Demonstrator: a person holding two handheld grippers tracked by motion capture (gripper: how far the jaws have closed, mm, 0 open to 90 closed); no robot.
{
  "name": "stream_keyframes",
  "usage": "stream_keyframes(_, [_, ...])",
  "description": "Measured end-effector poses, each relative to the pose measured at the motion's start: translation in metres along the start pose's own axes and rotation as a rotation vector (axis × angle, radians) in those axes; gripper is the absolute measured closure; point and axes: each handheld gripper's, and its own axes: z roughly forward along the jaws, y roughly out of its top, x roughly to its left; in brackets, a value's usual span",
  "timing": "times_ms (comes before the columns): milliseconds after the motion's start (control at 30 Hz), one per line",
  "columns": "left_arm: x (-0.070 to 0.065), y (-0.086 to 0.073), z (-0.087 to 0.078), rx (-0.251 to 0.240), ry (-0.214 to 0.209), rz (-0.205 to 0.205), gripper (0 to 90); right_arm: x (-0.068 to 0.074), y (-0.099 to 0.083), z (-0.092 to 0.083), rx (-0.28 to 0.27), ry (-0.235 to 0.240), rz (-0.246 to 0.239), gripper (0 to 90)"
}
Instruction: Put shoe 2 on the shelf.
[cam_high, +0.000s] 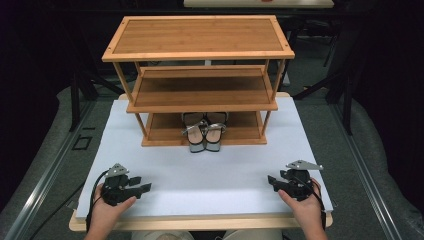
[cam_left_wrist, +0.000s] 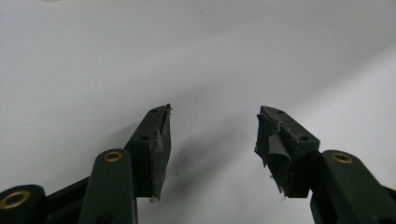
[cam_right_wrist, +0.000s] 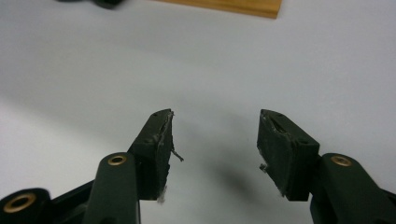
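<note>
While both hands rested near the table's front edge, each gripper stood part open with nothing between its jaws. Left gripper lay at the front left corner of the white top, jaws pointing inward toward the middle. Right gripper sat at the front right, jaws pointing inward too, well apart from the left one. In the left gripper view the pads hung over bare white surface, a clear gap between them. Same in the right gripper view, pads worn and frayed, with a strip of wood at the top edge. Shoes, a silver strappy pair, sat side by side on the rack's bottom shelf, toes overhanging its front lip, far from both grippers.
</note>
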Motion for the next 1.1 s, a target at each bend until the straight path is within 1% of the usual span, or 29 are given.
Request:
stream_keyframes(33, [0.0, -0.001, 0.001, 0.002, 0.0, 0.0, 45.0, 0.003, -0.004, 0.002, -0.002, -0.078, -0.005, 45.0])
stream_keyframes(67, [0.0, -0.001, 0.001, 0.004, 0.0, 0.003, 44.7, 0.002, -0.007, 0.005, -0.013, -0.06, -0.004, 45.0])
stream_keyframes(100, [0.0, -0.002, 0.002, 0.002, 0.002, 0.003, 44.6, 0.002, -0.009, 0.006, -0.016, -0.029, -0.002, 45.1])
stream_keyframes(133, [0.0, -0.002, 0.003, 0.002, 0.007, 0.008, 44.5, 0.005, -0.012, 0.007, -0.027, -0.089, -0.002, 45.1])
stream_keyframes(167, [0.0, -0.002, 0.003, 0.009, 0.009, 0.012, 44.2, 0.006, -0.015, 0.009, -0.037, -0.08, 0.001, 45.0])
stream_keyframes(200, [-0.001, -0.003, 0.005, 0.005, 0.007, 0.012, 44.2, 0.006, -0.016, 0.011, -0.039, -0.054, 0.001, 45.1])
stream_keyframes(267, [-0.002, -0.003, 0.007, 0.014, 0.003, 0.016, 43.9, 0.008, -0.017, 0.014, -0.05, -0.062, -0.006, 45.0])
stream_keyframes(300, [-0.003, -0.003, 0.008, 0.015, 0.003, 0.019, 43.6, 0.007, -0.018, 0.016, -0.057, -0.014, -0.006, 44.9])
stream_keyframes(333, [-0.005, -0.004, 0.009, 0.014, 0.0, 0.025, 43.5, 0.009, -0.019, 0.019, -0.064, -0.026, 0.002, 44.9])
stream_keyframes(400, [-0.006, -0.004, 0.011, 0.017, -0.001, 0.033, 43.4, 0.01, -0.02, 0.021, -0.053, 0.004, 0.002, 44.9])
stream_keyframes(433, [-0.008, -0.004, 0.012, 0.023, -0.002, 0.041, 43.4, 0.011, -0.02, 0.023, -0.06, -0.002, 0.0, 44.8])
stream_keyframes(500, [-0.008, -0.004, 0.012, 0.023, 0.0, 0.044, 43.0, 0.013, -0.021, 0.025, -0.059, 0.021, -0.016, 44.8])
stream_keyframes(567, [-0.008, -0.003, 0.013, 0.02, -0.002, 0.043, 42.9, 0.013, -0.02, 0.025, -0.073, 0.01, -0.024, 44.6])
stream_keyframes(600, [-0.007, -0.003, 0.013, 0.018, -0.007, 0.04, 42.6, 0.013, -0.02, 0.026, -0.072, 0.01, -0.018, 44.5])
stream_keyframes(633, [-0.007, -0.004, 0.013, 0.016, -0.014, 0.027, 42.1, 0.012, -0.02, 0.026, -0.069, 0.015, -0.015, 44.5])
stream_keyframes(733, [-0.006, -0.004, 0.013, 0.013, -0.02, 0.017, 41.2, 0.01, -0.022, 0.028, -0.062, 0.023, -0.008, 44.4])
stream_keyframes(767, [-0.006, -0.003, 0.013, 0.012, -0.019, 0.018, 41.2, 0.009, -0.021, 0.028, -0.06, 0.031, 0.0, 44.3])
stream_keyframes(867, [-0.007, -0.003, 0.013, 0.015, -0.014, 0.026, 41.2, 0.009, -0.021, 0.028, -0.061, 0.035, -0.002, 43.5])
stream_keyframes(967, [-0.007, -0.003, 0.013, 0.013, -0.011, 0.03, 41.1, 0.01, -0.022, 0.028, -0.061, 0.029, -0.008, 43.4])
stream_keyframes(1000, [-0.007, -0.003, 0.012, 0.011, -0.011, 0.034, 41.1, 0.011, -0.022, 0.027, -0.06, 0.034, -0.003, 43.3])
stream_keyframes(1033, [-0.007, -0.002, 0.012, 0.011, -0.013, 0.03, 41.1, 0.011, -0.022, 0.027, -0.062, 0.037, -0.009, 43.4])
stream_keyframes(1067, [-0.007, -0.002, 0.011, 0.008, -0.011, 0.032, 41.1, 0.012, -0.022, 0.027, -0.069, 0.025, -0.009, 43.3])
stream_keyframes(1100, [-0.007, -0.002, 0.011, 0.009, -0.009, 0.032, 41.1, 0.011, -0.022, 0.026, -0.067, 0.03, -0.011, 43.2])
